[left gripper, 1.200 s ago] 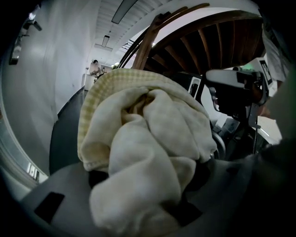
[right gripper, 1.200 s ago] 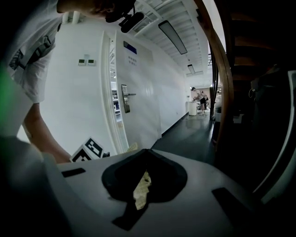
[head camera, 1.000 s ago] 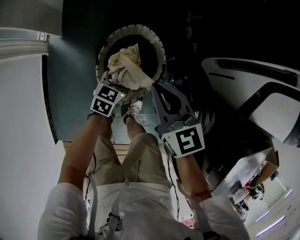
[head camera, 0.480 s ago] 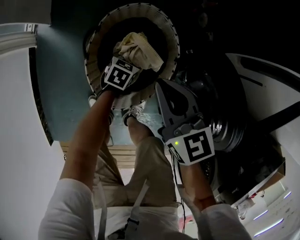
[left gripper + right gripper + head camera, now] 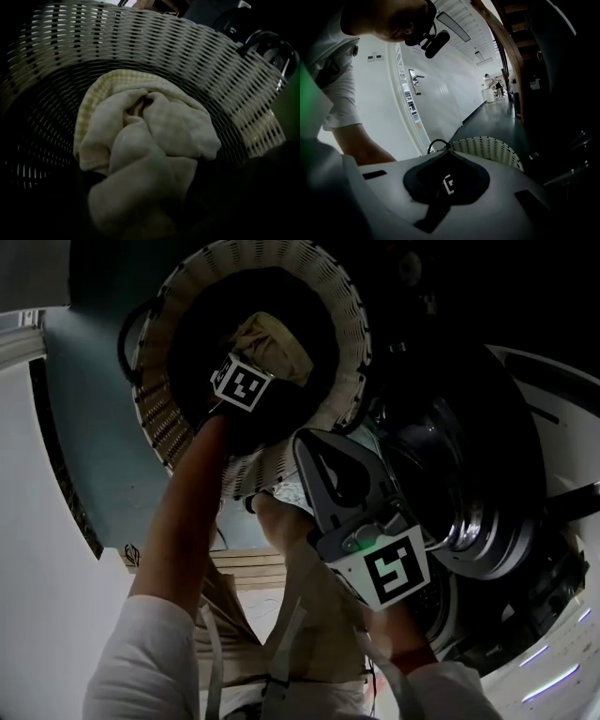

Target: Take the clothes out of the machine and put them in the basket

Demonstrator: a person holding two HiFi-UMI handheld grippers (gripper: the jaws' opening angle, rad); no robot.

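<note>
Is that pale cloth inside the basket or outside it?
Inside. The pale cloth lies bunched low in the wicker basket, whose woven wall rises around it.

Floor (image 5: 105, 432) w/ basket (image 5: 349, 326); cloth (image 5: 277, 345) inside.

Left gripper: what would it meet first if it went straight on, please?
Probably the cream cloth in the wicker basket; its tongs have just been opening, the cloth seemingly between them.
</note>
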